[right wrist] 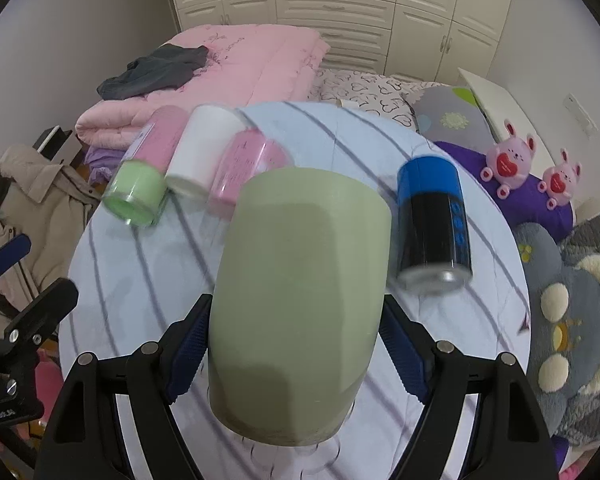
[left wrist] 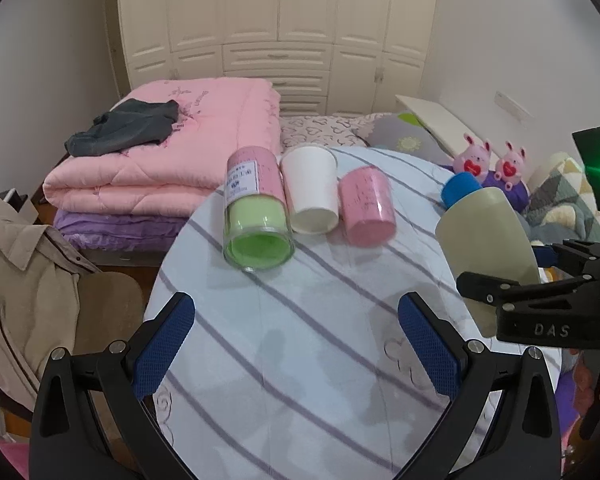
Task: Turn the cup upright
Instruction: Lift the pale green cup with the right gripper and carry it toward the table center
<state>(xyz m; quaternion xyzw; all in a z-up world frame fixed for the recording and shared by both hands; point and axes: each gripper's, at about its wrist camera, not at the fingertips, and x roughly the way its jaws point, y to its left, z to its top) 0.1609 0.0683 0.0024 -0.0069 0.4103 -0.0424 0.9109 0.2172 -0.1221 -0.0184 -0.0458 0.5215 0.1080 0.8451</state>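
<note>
A sage-green cup is clamped between my right gripper's blue pads, held above the striped round table; I cannot tell which end is its mouth. It also shows in the left wrist view, at the right edge, with the right gripper around it. My left gripper is open and empty low over the table's near part.
On the table lie a green-and-pink cup, a white cup, a pink cup and a blue-and-black cup. Behind are folded pink quilts, pillows, pink plush toys, a beige jacket at left and a wardrobe.
</note>
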